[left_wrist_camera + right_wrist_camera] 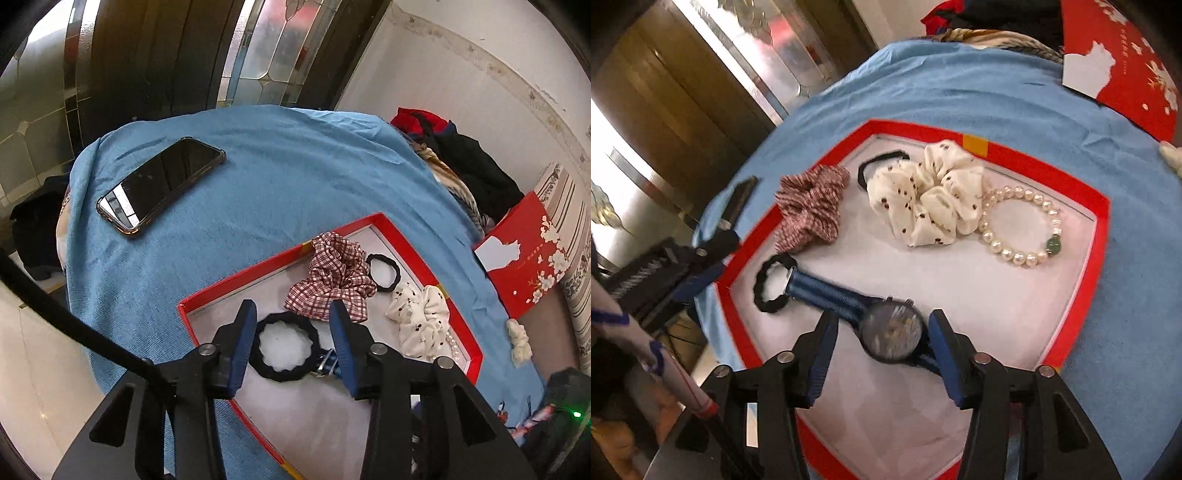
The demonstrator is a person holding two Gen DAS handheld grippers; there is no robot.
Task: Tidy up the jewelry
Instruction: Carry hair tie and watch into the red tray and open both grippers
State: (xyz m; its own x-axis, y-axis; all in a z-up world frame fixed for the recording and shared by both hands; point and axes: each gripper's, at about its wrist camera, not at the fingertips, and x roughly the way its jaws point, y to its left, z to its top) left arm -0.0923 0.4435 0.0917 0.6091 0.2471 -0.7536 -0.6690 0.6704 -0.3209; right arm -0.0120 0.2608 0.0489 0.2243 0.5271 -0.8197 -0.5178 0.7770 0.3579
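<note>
A red box with a white lining lies on the blue cloth. In it lie a red checked scrunchie, a cream dotted scrunchie, a small black hair tie, a wavy black hair tie, a pearl bracelet and a blue-strapped watch. My left gripper is open above the wavy hair tie. My right gripper is open, its fingers either side of the watch face.
A black phone lies on the blue cloth at the far left. The red box lid leans at the right by a pile of clothes. A small cream cloth item lies right of the box.
</note>
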